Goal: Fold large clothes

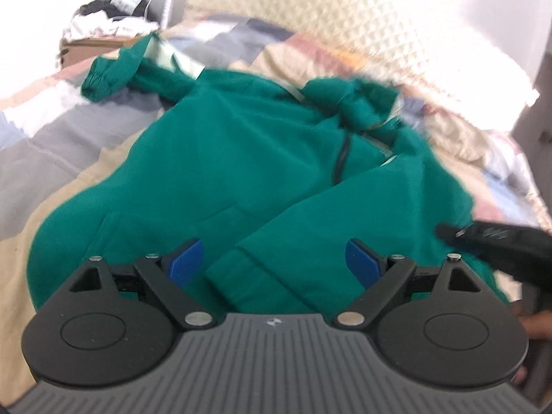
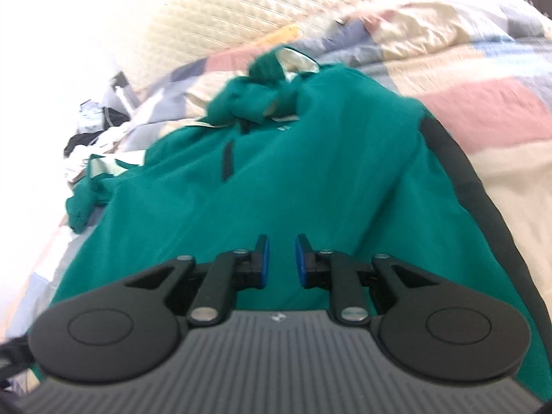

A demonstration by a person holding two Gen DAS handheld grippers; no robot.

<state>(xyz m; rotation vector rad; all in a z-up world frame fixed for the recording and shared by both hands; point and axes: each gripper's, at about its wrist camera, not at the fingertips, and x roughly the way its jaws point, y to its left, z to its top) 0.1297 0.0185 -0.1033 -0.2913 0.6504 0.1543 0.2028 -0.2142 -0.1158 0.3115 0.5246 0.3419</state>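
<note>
A teal-green jacket with pale lining lies on a patchwork quilt of pink, grey, blue and cream; cream quilted headboard at twelve o'clock; blue gripper pads.

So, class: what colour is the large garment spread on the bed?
Teal green garment, clearest in the left wrist view.

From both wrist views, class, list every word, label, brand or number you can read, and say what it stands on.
No text can be read.
Small emblem on left tongs base: no letters legible.
Pale mark on the green garment: too blurred.
Light marking on right tongs: too blurred.
</note>
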